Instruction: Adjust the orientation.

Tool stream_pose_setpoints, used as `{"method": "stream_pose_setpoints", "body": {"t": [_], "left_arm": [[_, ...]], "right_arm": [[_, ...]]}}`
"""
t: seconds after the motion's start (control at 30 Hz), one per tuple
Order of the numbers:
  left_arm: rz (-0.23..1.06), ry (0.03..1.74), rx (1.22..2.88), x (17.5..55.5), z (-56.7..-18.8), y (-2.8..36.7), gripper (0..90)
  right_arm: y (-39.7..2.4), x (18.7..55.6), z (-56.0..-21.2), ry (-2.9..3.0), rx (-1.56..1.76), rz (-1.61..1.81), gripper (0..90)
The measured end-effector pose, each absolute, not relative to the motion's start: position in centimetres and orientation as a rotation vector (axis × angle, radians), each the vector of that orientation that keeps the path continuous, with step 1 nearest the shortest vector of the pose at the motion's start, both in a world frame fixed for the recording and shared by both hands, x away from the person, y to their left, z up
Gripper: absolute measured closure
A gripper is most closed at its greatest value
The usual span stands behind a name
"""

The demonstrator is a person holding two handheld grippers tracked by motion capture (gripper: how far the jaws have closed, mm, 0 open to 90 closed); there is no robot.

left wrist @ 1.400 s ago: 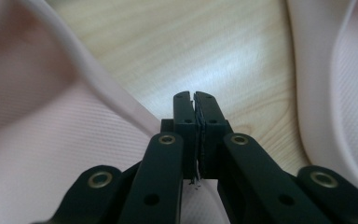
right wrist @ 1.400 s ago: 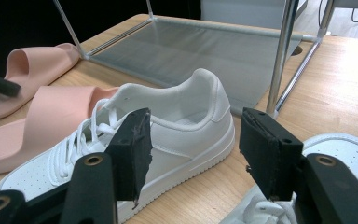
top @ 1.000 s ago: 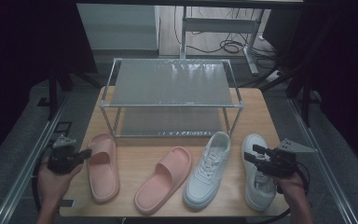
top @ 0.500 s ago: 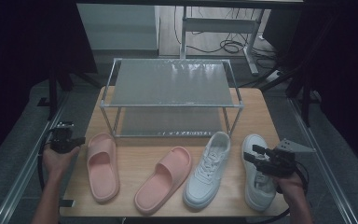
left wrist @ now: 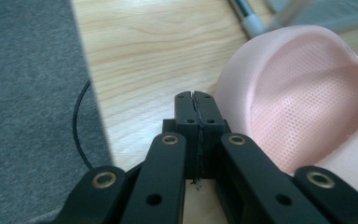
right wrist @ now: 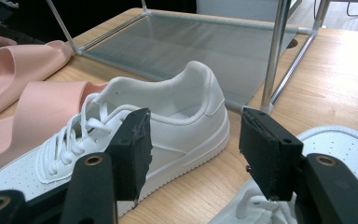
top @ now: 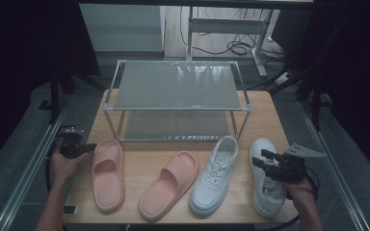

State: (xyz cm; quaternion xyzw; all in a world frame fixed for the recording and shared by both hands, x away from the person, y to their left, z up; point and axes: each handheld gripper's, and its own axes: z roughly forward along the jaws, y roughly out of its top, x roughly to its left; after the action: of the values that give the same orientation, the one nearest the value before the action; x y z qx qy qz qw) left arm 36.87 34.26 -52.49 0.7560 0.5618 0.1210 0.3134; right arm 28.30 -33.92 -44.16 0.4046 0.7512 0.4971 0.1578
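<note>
- My left gripper (left wrist: 196, 100) has its jaws pressed together with nothing between them, and the heel of the outer pink slipper (left wrist: 303, 107) sits just beside them, on the side away from the table's left edge.
- In the high view that pink slipper (top: 108, 173) lies along the table's left edge, near the front corner.
- My right gripper (right wrist: 193, 144) stands with its jaws wide apart; the white sneaker (right wrist: 135, 135) lies beyond them, its heel showing in the gap, not touched.
- The wooden table (top: 265, 115) also carries a two-shelf metal rack (top: 176, 86) towards the back edge.
- Grey floor (top: 19, 168) and darkness surround it.
</note>
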Motion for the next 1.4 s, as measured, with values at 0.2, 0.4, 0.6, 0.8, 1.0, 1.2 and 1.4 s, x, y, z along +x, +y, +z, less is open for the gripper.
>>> {"method": "stream_pose_setpoints", "body": {"t": [0.2, 0.4, 0.6, 0.8, 1.0, 1.2, 1.4], "left_arm": [[0.310, 1.422, 2.022, 36.9, -52.1, 32.0, 90.0], [0.293, 1.397, 2.021, 37.1, -52.2, 30.4, 90.0], [0.275, 1.387, 2.013, 37.0, -52.3, 29.5, 90.0], [0.265, 1.377, 2.008, 37.1, -52.3, 28.4, 90.0], [0.250, 1.362, 2.001, 37.2, -52.4, 27.4, 90.0], [0.241, 1.347, 2.003, 37.2, -52.3, 26.8, 90.0], [0.236, 1.328, 2.022, 37.3, -52.2, 26.1, 90.0]], "right_arm": [[-33.8, 28.3, -44.2, 2.154, 1.153, 1.419, 44.2], [-33.9, 28.3, -44.1, 2.152, 1.150, 1.423, 44.2], [-33.9, 28.3, -44.1, 2.147, 1.153, 1.426, 44.2], [-33.9, 28.2, -44.1, 2.150, 1.142, 1.425, 44.2], [-33.9, 28.3, -44.2, 2.151, 1.151, 1.424, 44.2], [-33.9, 28.3, -44.2, 2.152, 1.151, 1.424, 44.2], [-33.8, 28.3, -44.2, 2.157, 1.146, 1.420, 44.2]]}}
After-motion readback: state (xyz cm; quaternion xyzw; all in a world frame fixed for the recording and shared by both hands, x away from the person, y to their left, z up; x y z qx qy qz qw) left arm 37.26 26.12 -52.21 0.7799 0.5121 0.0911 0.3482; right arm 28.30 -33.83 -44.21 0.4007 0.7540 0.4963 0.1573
